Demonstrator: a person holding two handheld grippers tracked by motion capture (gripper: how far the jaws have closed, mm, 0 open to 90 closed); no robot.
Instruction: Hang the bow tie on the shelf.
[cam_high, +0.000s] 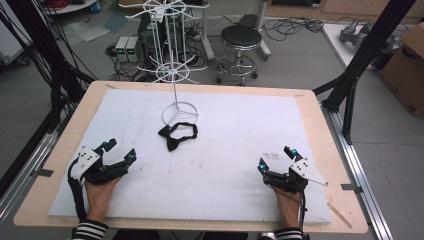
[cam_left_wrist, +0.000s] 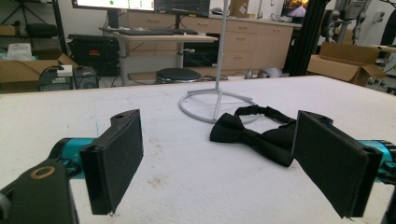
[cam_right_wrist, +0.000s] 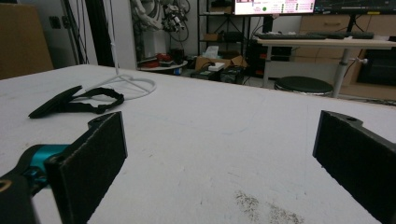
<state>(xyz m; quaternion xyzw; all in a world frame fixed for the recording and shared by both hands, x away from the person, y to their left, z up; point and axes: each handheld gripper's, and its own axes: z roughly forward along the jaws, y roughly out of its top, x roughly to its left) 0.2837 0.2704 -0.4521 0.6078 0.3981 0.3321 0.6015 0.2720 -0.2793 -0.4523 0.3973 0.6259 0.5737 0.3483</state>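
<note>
Black bow tie (cam_high: 176, 135) on a white table cover (cam_high: 225, 150), and just at its twelve o'clock the white wire stand (cam_high: 175, 75). Both grippers, left gripper (cam_high: 119, 151) and right gripper (cam_high: 276, 158), are black with teal tips and pale grey plates. Light wood table edge (cam_high: 320, 130) frames the cover, and black-and-white striped sleeves (cam_high: 91, 231) show at six o'clock.

A black bow tie (cam_high: 177, 135) with looped strap is laid flat, at the white stand's (cam_high: 179, 111) six o'clock.
</note>
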